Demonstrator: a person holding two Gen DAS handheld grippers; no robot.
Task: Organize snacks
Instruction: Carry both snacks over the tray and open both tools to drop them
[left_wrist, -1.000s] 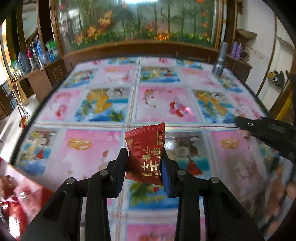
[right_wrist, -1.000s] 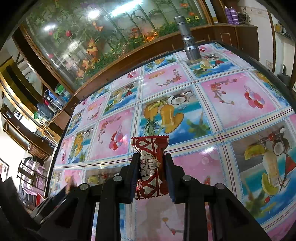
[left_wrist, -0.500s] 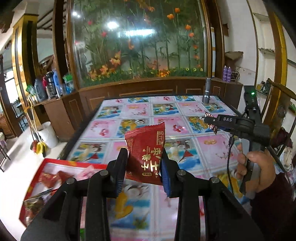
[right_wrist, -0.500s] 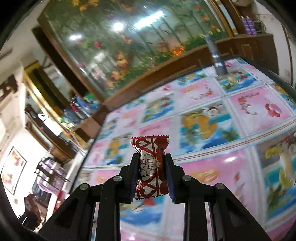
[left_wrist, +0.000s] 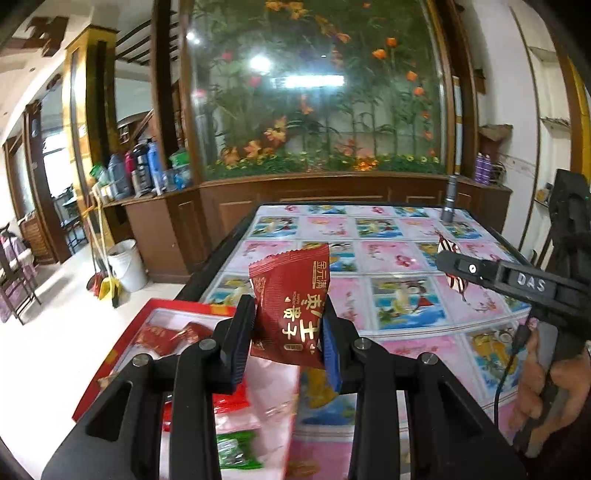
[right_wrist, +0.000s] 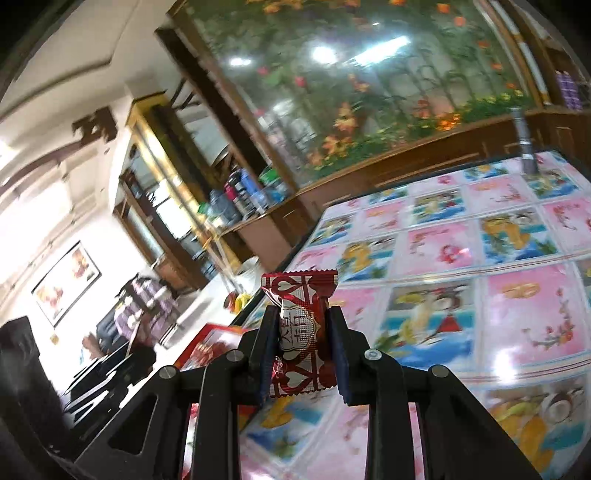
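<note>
Holding two snacks above the table, we have each set of tongs clamped on its own packet. Our left gripper pinches a dark red snack packet with gold characters; the packet stands upright between the pads, its crimped top edge rising above them. Below and to the left of these tongs lies a red tray at the table's near corner, with several red-wrapped pieces inside; more wrappers, red and green, show blurred under the left finger.

Our right gripper squeezes a red-and-white candy with heart patterns, upright, its serrated end sticking out above the fingertips. From the left wrist view, this gripper reaches in from the right, held by a hand, with the candy's striped end just visible at its tip.

Ahead of both tongs stretches the tablecloth, printed with pink and blue squares. A grey flashlight stands upright at its far right corner.
</note>
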